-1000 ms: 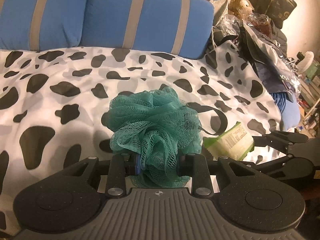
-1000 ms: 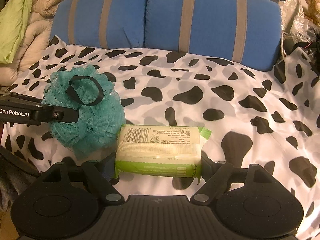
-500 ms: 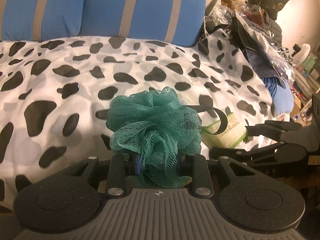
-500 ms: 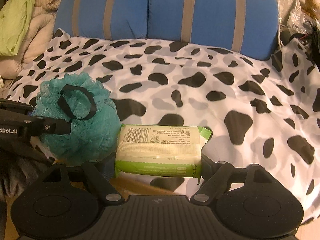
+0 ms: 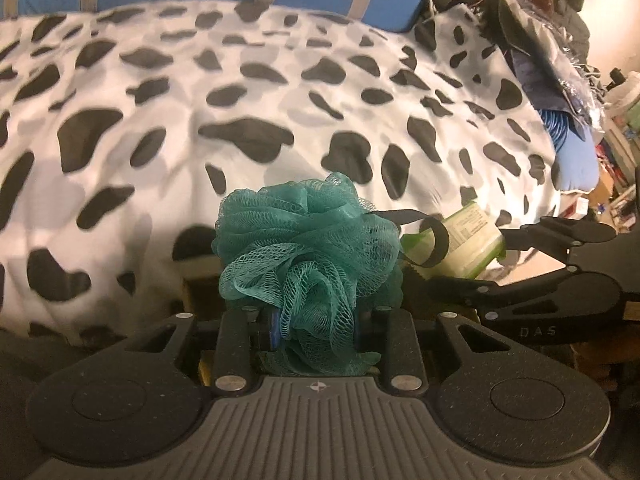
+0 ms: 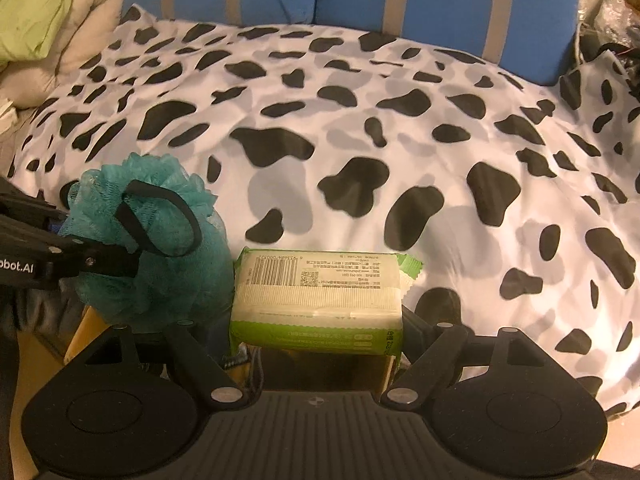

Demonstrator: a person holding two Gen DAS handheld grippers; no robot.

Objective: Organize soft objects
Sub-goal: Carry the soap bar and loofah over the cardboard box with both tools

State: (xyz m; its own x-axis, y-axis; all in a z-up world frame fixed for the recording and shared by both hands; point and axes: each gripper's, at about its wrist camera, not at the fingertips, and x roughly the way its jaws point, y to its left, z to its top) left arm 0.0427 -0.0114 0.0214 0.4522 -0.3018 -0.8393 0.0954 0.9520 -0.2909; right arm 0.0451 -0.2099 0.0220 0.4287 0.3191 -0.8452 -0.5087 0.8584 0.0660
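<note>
**A:** We are at the near edge of the cow-print duvet point(image 6: 360, 128), mid-carry, with something soft in each hand. Our left gripper point(image 5: 316, 328) has its jaws drawn in close on the teal mesh bath pouf point(image 5: 304, 248), squeezing its lower folds; the pouf's black hanging loop point(image 5: 432, 240) droops off to the right.

**B:** And our right gripper point(image 6: 316, 320) stands wide, its fingers clamped on the two short ends of the green tissue pack point(image 6: 316, 292), barcode side up. Pouf and pack ride side by side, nearly touching, both held clear of the bedding.

**A:** So the step in hand, as we judge it, is transport: both things are picked up and neither is put away.

**B:** Under the pack, in the right wrist view, we see what looks like the open mouth of a cardboard box point(image 6: 80, 332). We cannot tell how deep it is or what is inside.

**A:** If that is the destination, the next move calls for bringing each item over the opening, lowering it, then letting the jaws part.

**B:** One at a time, we would say, since the two grippers are crowded together and the loop could snag on a finger.
</note>
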